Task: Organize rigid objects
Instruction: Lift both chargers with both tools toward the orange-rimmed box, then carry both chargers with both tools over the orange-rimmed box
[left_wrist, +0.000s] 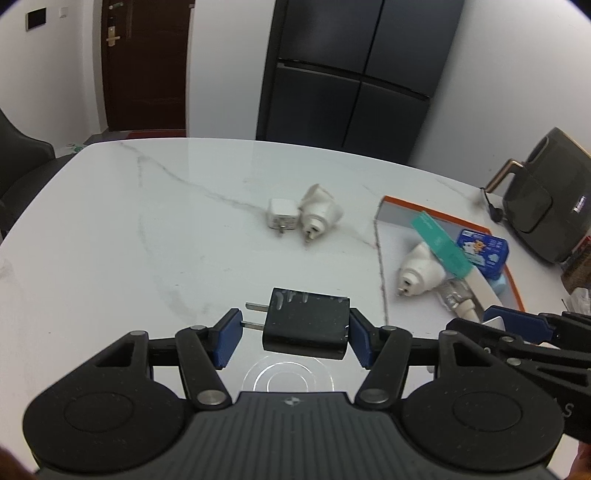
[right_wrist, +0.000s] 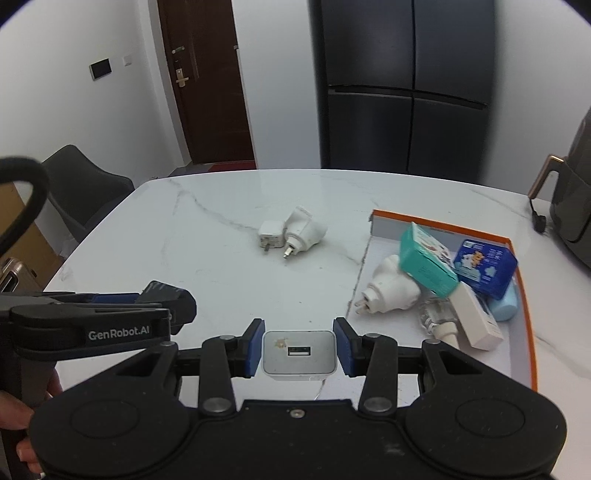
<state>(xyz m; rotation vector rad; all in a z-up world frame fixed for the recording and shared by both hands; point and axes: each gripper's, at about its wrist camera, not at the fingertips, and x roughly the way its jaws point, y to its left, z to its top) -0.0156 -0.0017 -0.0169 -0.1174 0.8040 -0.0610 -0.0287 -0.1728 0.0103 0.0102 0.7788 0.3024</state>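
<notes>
Item one, a black charger (left_wrist: 306, 326): we find it clamped between the blue pads of the left gripper (left_wrist: 295, 338), held clear above the white marble table (left_wrist: 129, 229), its two flat prongs pointing toward the left pad. In the right wrist view only a dark corner of it (right_wrist: 173, 301) shows past the left gripper's arm.

Item two, a white charger (right_wrist: 298, 355): we see it gripped by the closed right gripper (right_wrist: 298, 350), USB port facing the camera. The left wrist view shows that gripper (left_wrist: 517, 325) only from the side at its right edge, and we cannot make out the charger there.

Item three, loose on the table: a small white cube plug (left_wrist: 282, 216) touching a rounded white adapter (left_wrist: 319, 210), prongs toward us, near mid-table in both views.

Item four, an orange-rimmed tray (right_wrist: 524, 295) at the right. The right wrist view shows its contents best: a rounded white plug (right_wrist: 391, 286), a teal box (right_wrist: 428, 264) leaning over it, a blue packet (right_wrist: 484, 267), a white box (right_wrist: 476, 321) and a pale blue item (right_wrist: 506, 304).

Item five, surroundings: a dark fridge (left_wrist: 354, 66), a brown door (right_wrist: 205, 74), a dark chair (right_wrist: 85, 184), a dark appliance with a copper handle (left_wrist: 543, 195). A person's hand (right_wrist: 22, 417) on the left gripper's handle appears only in the right wrist view.
</notes>
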